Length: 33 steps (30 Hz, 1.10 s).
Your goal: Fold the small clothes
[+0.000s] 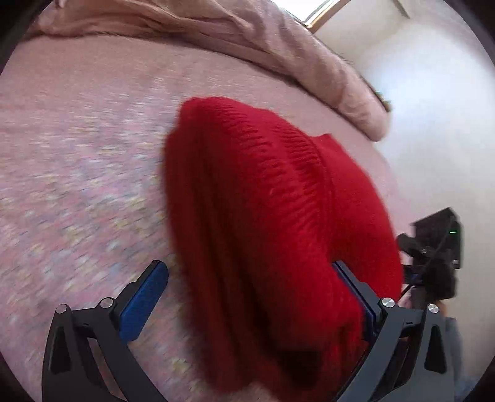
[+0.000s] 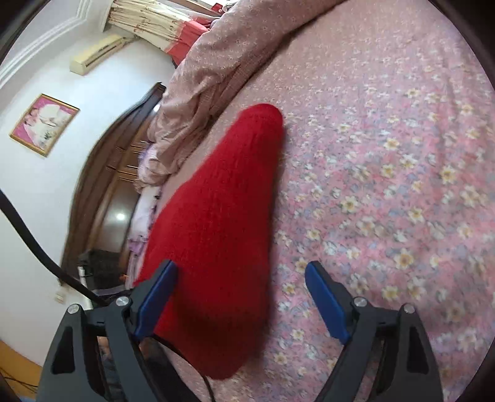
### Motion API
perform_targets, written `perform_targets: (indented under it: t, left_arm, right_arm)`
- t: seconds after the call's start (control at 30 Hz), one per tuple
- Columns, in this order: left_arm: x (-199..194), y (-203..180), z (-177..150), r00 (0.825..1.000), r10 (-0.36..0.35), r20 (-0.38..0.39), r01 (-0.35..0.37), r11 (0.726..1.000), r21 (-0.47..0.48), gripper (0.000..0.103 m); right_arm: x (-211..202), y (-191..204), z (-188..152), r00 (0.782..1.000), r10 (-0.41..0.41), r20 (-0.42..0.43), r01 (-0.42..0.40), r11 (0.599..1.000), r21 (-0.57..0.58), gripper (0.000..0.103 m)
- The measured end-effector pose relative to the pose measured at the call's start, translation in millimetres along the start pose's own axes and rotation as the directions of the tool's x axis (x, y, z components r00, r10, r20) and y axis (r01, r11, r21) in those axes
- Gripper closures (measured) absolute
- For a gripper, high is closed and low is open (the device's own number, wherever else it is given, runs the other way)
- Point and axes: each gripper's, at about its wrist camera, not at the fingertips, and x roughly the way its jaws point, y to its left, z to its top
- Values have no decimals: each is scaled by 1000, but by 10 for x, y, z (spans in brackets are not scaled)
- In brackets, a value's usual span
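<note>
- The left gripper [image 1: 250, 297] has its blue-padded jaws spread wide; the red knit garment [image 1: 266, 222] lies bunched between them, against the right pad, with a gap at the left pad, so nothing is pinched.
- The right gripper [image 2: 241, 297] is likewise spread wide, the red knit garment [image 2: 216, 222] touching its left pad only.
- The garment rests on the pink floral bedsheet [image 2: 386, 160].
- Beyond lies a rumpled pink quilt [image 1: 191, 27].
- Farthest, a framed picture [image 2: 43, 123] hangs on the white wall.
</note>
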Motion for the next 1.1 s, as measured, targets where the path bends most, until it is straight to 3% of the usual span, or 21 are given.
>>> perform_targets:
  t: [0.13, 0.23, 0.3, 0.47, 0.63, 0.77, 0.87, 0.93, 1.03, 1.1]
  left_arm:
    - [160, -24, 166, 992, -123, -18, 122, 992, -15, 8]
    - [217, -12, 220, 977, -212, -30, 210, 976, -55, 30]
    - [213, -38, 253, 973, -230, -24, 228, 971, -67, 41]
    - [119, -404, 434, 983, -186, -4, 186, 982, 29, 51]
    - [193, -842, 1034, 972, -227, 57, 219, 968, 120, 51]
    - [596, -1189, 1566, 972, -214, 95, 194, 962, 191, 51]
    - [976, -1227, 1787, 973, -198, 116, 172, 965, 199, 51]
    - [1248, -1204, 1862, 978, -166, 125, 137, 968, 210, 51]
    - [1689, -1133, 1857, 989, -59, 136, 28, 975, 220, 49]
    - [1747, -1081, 1710, 975, -64, 214, 12, 972, 235, 43]
  right_arm:
    - [279, 36, 163, 992, 94, -80, -96, 995, -24, 15]
    - [464, 134, 261, 989, 71, -133, -82, 994, -79, 20]
    - [456, 134, 274, 987, 70, -143, -85, 992, -98, 34]
    - [282, 255, 457, 996, 19, -91, -36, 983, -182, 40]
    - [-172, 275, 987, 999, 48, 14, -44, 976, -214, 40]
    - [-345, 116, 1562, 997, 27, 73, -11, 977, -211, 39]
    - [-394, -162, 1922, 993, 2, 117, 19, 983, -181, 39]
    - [-328, -345, 2131, 991, -34, 129, 56, 984, -171, 39]
    - [-157, -667, 2267, 986, -94, 136, 119, 974, -193, 38]
    - [-48, -853, 2193, 982, -121, 146, 151, 965, -215, 31]
